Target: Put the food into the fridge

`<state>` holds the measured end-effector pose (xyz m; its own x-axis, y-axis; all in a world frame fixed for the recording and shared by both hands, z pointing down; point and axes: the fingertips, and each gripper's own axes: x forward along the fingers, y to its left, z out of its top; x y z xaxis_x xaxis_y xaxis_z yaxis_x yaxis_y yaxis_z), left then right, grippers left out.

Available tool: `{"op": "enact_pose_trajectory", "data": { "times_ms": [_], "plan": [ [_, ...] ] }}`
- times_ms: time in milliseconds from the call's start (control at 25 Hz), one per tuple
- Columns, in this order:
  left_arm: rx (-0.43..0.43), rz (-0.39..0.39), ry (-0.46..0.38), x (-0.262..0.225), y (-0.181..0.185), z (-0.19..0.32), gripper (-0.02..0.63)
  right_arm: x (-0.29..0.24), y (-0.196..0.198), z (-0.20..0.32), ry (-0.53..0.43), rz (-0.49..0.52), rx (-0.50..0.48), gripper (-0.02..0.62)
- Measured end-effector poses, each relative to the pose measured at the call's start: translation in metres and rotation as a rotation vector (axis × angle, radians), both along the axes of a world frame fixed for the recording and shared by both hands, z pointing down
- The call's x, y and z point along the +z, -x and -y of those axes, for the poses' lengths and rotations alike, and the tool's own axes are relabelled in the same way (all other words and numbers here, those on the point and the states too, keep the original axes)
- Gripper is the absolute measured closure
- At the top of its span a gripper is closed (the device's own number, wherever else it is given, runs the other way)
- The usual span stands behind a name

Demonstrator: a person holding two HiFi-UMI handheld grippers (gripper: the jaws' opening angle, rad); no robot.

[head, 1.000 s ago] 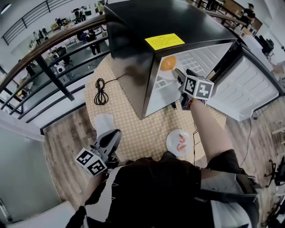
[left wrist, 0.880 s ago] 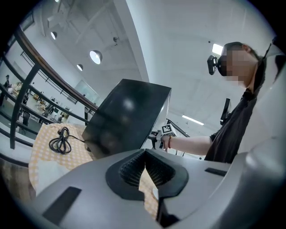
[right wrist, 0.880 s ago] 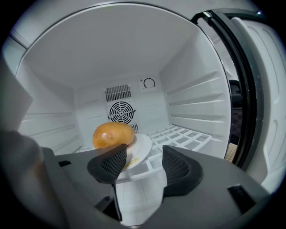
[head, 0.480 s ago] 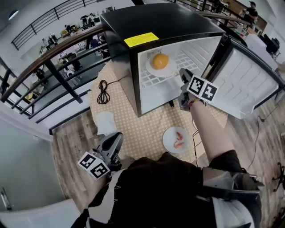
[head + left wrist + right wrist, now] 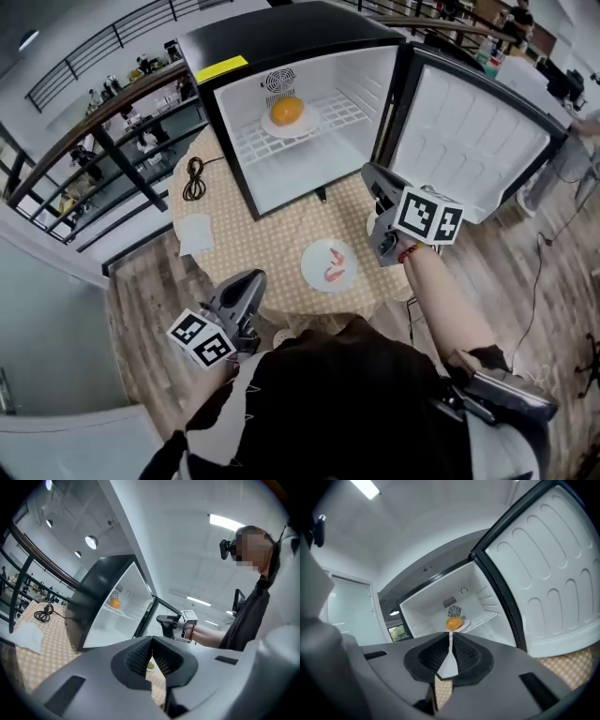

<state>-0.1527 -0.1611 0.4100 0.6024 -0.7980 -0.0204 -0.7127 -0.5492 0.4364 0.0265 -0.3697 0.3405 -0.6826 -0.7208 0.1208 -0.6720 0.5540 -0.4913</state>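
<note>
1. Left gripper [image 5: 247,284]: nearest, at the near left edge of the table. Its jaws are closed together with nothing between them.
2. Plate of shrimp [image 5: 329,265]: white, on the round table [image 5: 272,230] with a checked cloth. It sits on the near right part, outside the fridge.
3. Right gripper [image 5: 371,176]: held over the table's right side, just beyond the plate of shrimp and in front of the open fridge. Its jaws have just been closing and are now all but together, with nothing between them.
4. White napkin [image 5: 194,234]: flat on the table's left edge.
5. Black cable [image 5: 194,178]: coiled, far left of the table.
6. Black fridge [image 5: 281,37]: at the far side of the table, its door [image 5: 469,141] swung open to the right.
7. Orange [image 5: 287,111]: on a white dish [image 5: 307,125] on the fridge's wire shelf.
</note>
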Motion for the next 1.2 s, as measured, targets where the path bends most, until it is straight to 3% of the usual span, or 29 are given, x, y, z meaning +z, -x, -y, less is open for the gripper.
{"op": "enact_pose_trajectory", "data": {
  "times_ms": [200,640,880,1200],
  "plan": [
    [0.006,0.016,-0.012,-0.003,-0.054,-0.029,0.592,0.009,-0.050,-0.068,-0.073,-0.081,-0.082,0.569],
    [0.013,0.035,0.006,0.018,-0.150,-0.092,0.592,0.078,-0.166,-0.175,0.030,-0.088,-0.078,0.578],
    [0.041,0.041,0.013,0.018,-0.189,-0.111,0.592,0.087,-0.208,-0.207,0.041,-0.117,-0.067,0.578],
    [0.042,0.060,-0.005,0.011,-0.212,-0.124,0.592,0.076,-0.242,-0.220,0.017,-0.092,-0.036,0.579]
  ]
}}
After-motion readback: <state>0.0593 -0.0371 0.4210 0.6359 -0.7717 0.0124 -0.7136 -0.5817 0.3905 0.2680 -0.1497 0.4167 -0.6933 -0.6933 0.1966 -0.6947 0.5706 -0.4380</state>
